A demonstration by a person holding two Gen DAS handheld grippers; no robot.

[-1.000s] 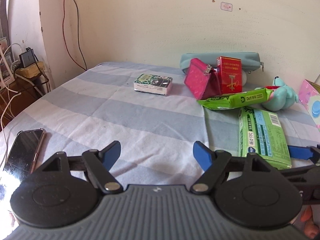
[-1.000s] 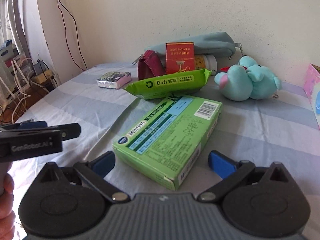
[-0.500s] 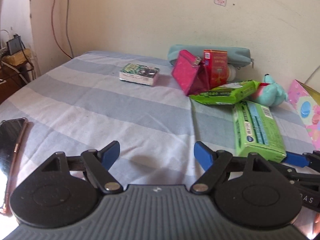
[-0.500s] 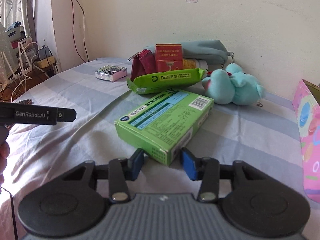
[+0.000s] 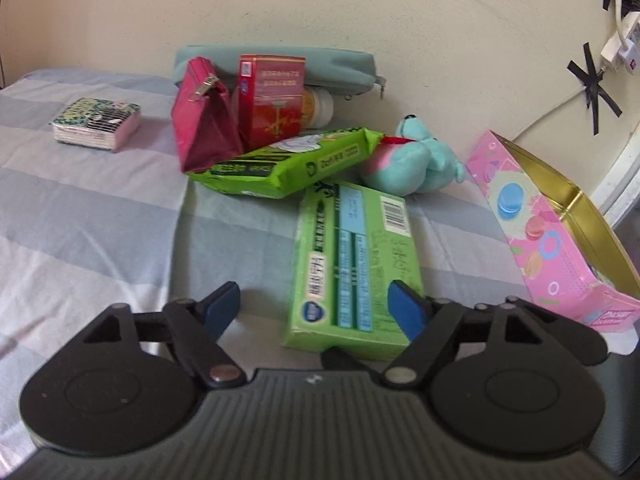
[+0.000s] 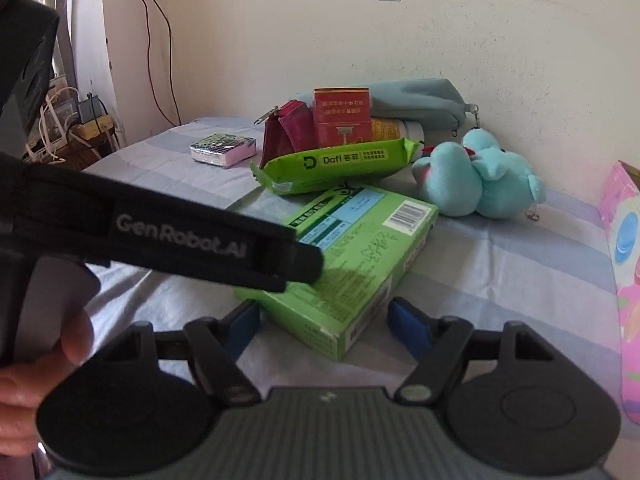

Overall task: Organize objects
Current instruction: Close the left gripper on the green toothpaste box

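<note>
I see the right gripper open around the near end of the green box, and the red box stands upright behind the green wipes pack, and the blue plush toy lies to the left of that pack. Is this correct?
Almost. The plush toy lies to the right of the wipes pack, not the left; the right wrist view shows this. The rest holds: the right gripper is open around the green box, and the red box stands upright behind the pack.

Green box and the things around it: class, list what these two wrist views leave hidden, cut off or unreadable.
1. Green box: in the right wrist view, its left end sits behind the left hand-held gripper.
2. Bottle: in the left wrist view, mostly hidden behind the red box; label unreadable.
3. Pink box: contents out of sight; cut off by the right edge in the right wrist view.
4. Green box print: blurred in the left wrist view.
</note>
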